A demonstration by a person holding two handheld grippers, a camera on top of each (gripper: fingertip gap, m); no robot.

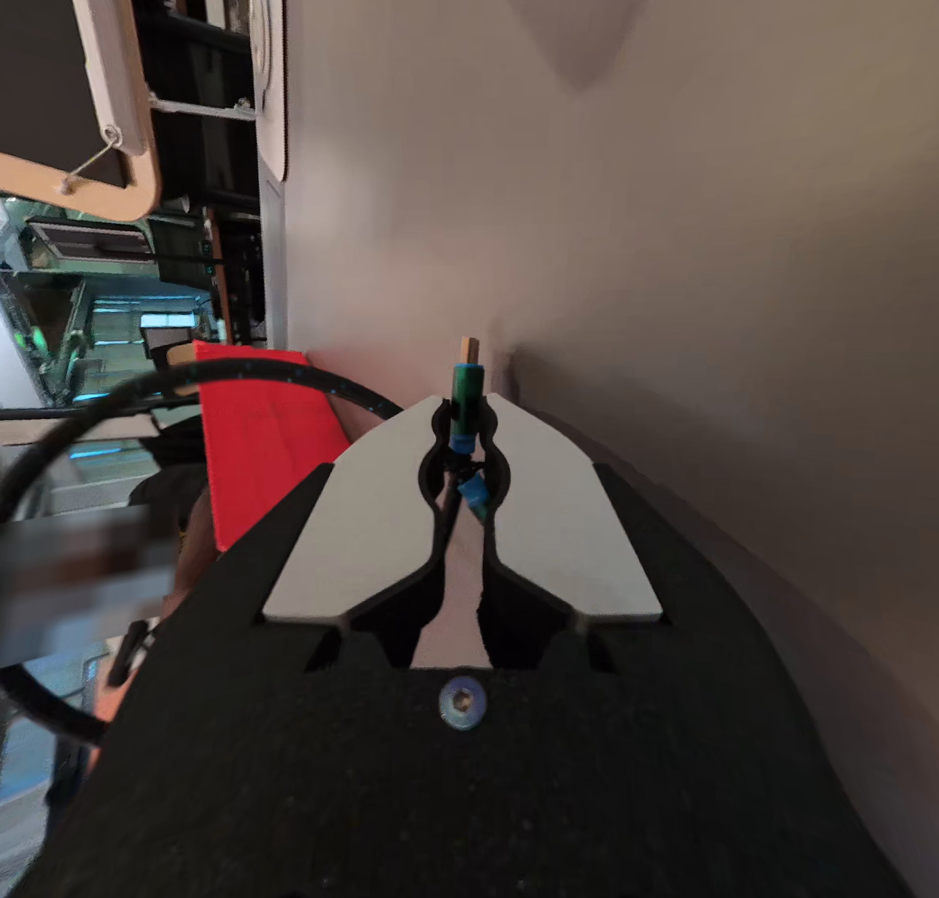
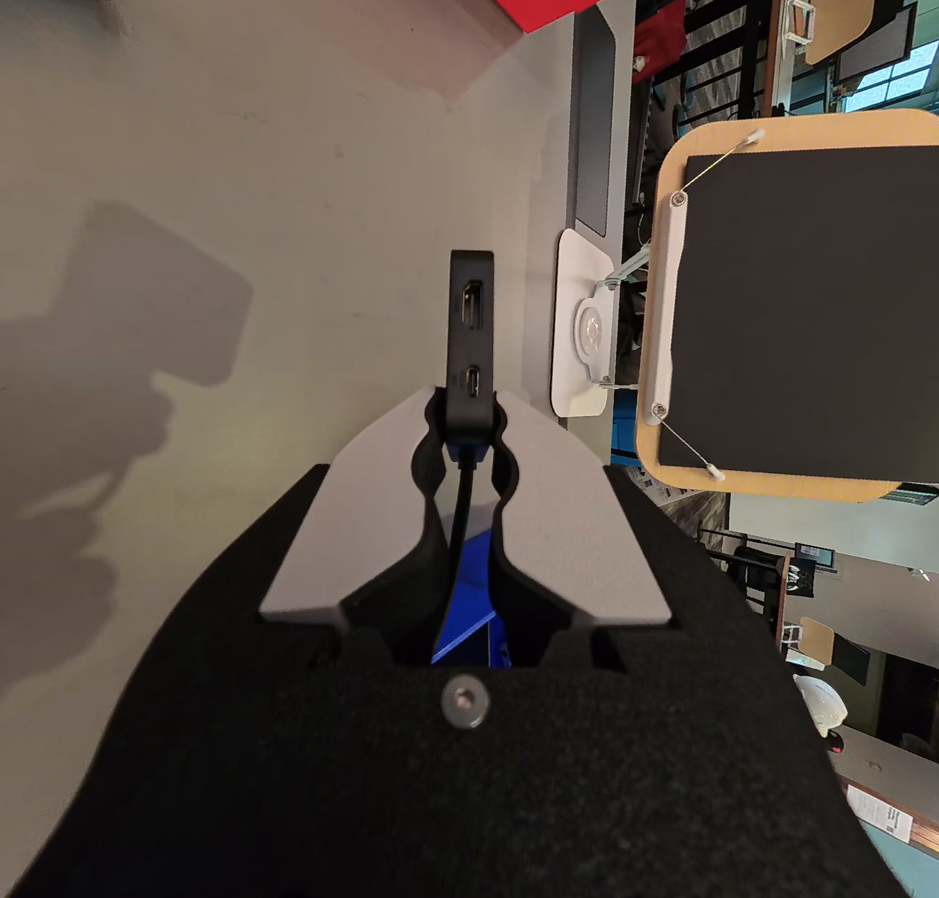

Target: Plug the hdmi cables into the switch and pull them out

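Green HDMI plug (image 1: 466,400) clamped between left gripper (image 1: 465,406) fingertips.

I'm working in what looks like an open office or lab: pale desk (image 2: 305,162), framed acoustic panels (image 2: 792,310), shelving (image 1: 203,112) behind.

Each hand-held gripper, left (image 1: 465,401) and right (image 2: 467,396), has a matte black body, pale grey fingers with scalloped black inner edges, one silver screw (centred).
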